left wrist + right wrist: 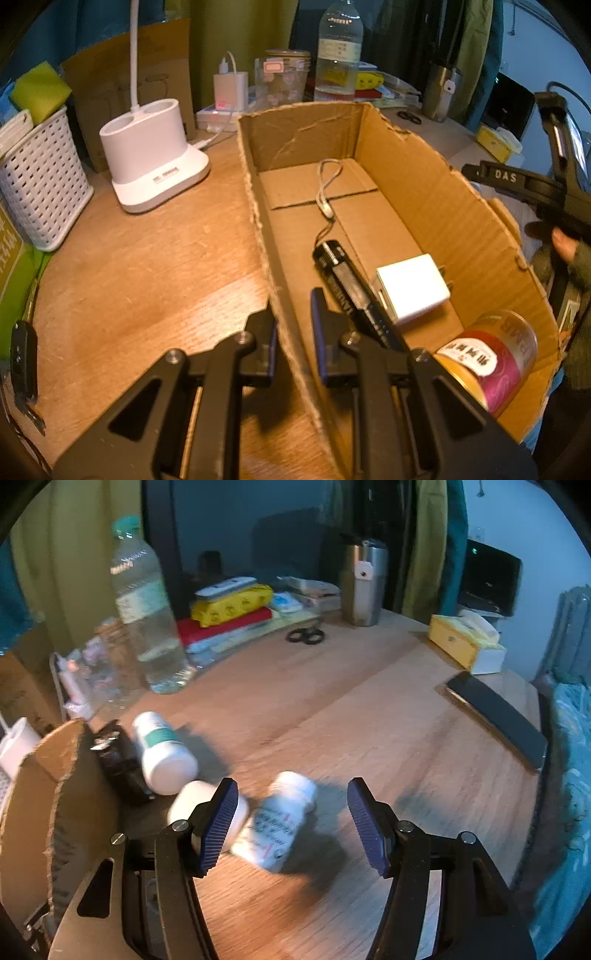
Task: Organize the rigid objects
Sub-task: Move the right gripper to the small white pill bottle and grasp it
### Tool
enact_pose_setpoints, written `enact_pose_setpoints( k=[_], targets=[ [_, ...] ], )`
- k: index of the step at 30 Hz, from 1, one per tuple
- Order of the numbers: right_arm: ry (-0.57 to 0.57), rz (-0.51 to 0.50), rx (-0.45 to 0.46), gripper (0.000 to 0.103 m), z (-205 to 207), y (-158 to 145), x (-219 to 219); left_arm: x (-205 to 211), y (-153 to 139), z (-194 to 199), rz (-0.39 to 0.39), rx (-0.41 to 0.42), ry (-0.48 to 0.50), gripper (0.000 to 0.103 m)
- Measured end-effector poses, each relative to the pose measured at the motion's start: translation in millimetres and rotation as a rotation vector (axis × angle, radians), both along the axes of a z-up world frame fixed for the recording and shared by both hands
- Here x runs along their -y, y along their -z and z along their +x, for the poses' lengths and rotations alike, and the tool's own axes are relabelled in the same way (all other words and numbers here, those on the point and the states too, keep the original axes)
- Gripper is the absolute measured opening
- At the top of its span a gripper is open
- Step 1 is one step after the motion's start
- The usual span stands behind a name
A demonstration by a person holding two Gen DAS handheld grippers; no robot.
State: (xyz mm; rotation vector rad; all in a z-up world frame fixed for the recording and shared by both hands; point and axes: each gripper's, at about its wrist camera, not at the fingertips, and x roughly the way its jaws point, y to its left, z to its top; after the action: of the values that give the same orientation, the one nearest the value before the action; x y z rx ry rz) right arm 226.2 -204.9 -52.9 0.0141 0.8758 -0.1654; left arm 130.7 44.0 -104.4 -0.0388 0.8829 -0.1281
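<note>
The left hand-held gripper is clamping the near side wall of the cardboard box, its pads pinching the torn cardboard edge between them, and so seems to be steadying the box on the bench. The right hand-held gripper is hanging with its jaws apart and nothing pressed between the pads; it is facing down toward a cluster of white bottles lying on their sides just ahead of it.

The step in hand looks like a fresh pick. The labelled bottle is lying between and just ahead of the open fingers, tilted across the gap, while a second white bottle is sitting partly behind the left finger and a green-banded bottle is resting farther ahead to the left, beside a dark object I cannot identify. The next move probably calls for lowering over the labelled bottle and squaring the pads to its round body, since the neighbour touching it could get nudged or caught.

Ahead of the left hand-held gripper, the box is already holding a black flashlight with a cord, a white charger cube just to its right, and a red-labelled can in the near right corner.
</note>
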Motion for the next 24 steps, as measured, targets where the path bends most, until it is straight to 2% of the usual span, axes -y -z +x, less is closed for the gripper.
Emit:
enact_pose_setpoints(
  k=[5,13,20,21,24],
  targets=[
    [0.020,0.026,-0.029,0.065,9,10,5,0,0,0,0.005,0.001,0.000,0.017],
    [0.036,0.003,-0.098,0.064,19,27,6,0,0,-2,0.014,0.004,0.001,0.017],
    [0.053,0.007,-0.104,0.063,20,28,10,3,-1,-2,0.027,0.008,0.005,0.017],
    [0.055,0.005,-0.105,0.062,20,28,10,3,-1,-2,0.028,0.008,0.006,0.017],
    [0.068,0.018,-0.094,0.047,18,27,14,4,-1,-2,0.029,0.007,0.009,0.017]
  ],
)
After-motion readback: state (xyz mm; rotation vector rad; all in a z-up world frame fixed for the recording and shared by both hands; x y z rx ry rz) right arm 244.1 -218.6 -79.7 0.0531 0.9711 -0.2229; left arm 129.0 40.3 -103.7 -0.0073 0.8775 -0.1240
